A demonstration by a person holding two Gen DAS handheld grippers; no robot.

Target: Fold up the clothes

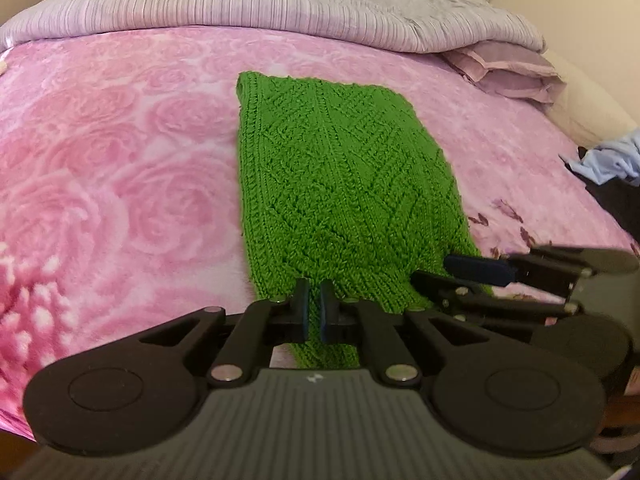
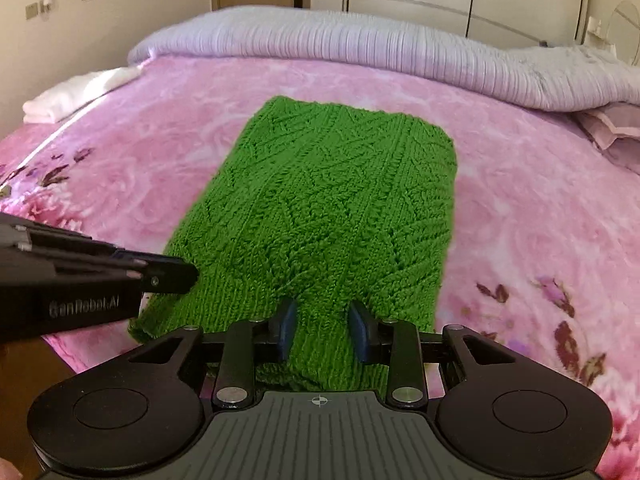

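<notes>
Left wrist view: one green knitted garment (image 1: 332,184) lay folded lengthwise on the pink rose-print blanket (image 1: 120,140) of the bed, its near end hanging at the bed's near edge. The left gripper (image 1: 314,312) had its jaws nearly together, pinched on that near hem; a thin strip of green showed between the pads. The right gripper (image 1: 476,270) entered from the right, blurred, at the garment's near right corner; its grip could not be read here. One rolled lilac duvet (image 1: 240,8) lay along the far edge, one mauve pillow (image 1: 508,72) at the far right corner, and a blue cloth (image 1: 608,160) was cut off at the right edge. No containers. Right wrist view: the same garment (image 2: 328,208), counted one. The right gripper (image 2: 322,328) stood with jaws part-way apart, knit lying between the pads; whether they pressed it was unclear. The left gripper (image 2: 176,276) came in from the left over the near left corner. One white folded cloth (image 2: 76,96) lay at the bed's far left edge.
</notes>
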